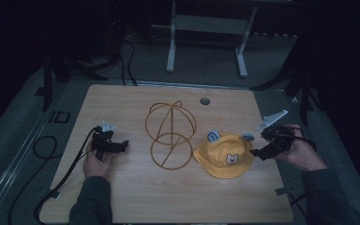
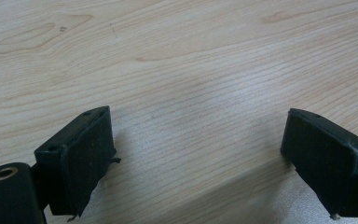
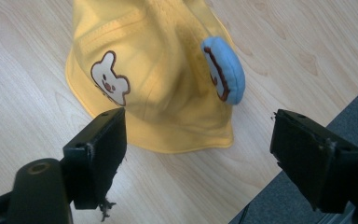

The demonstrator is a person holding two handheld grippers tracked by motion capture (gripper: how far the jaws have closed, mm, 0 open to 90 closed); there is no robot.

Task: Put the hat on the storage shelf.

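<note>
Yellow hat [image 1: 225, 157] flat on table [image 1: 136, 197], right of centre, bear patch facing near edge. Wire stand [image 1: 170, 134] just left of hat. Right gripper [image 1: 268, 146] at hat's right brim, jaws wide, empty. Left gripper [image 1: 115, 146] left side, jaws wide over bare wood.

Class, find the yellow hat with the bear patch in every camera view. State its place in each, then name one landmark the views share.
High view: the yellow hat lies right of centre on the table, beside the wire stand.
Left gripper view: not in it.
Right gripper view: upper centre, just beyond the open jaws.
Shared landmark: the light wooden tabletop.
</note>
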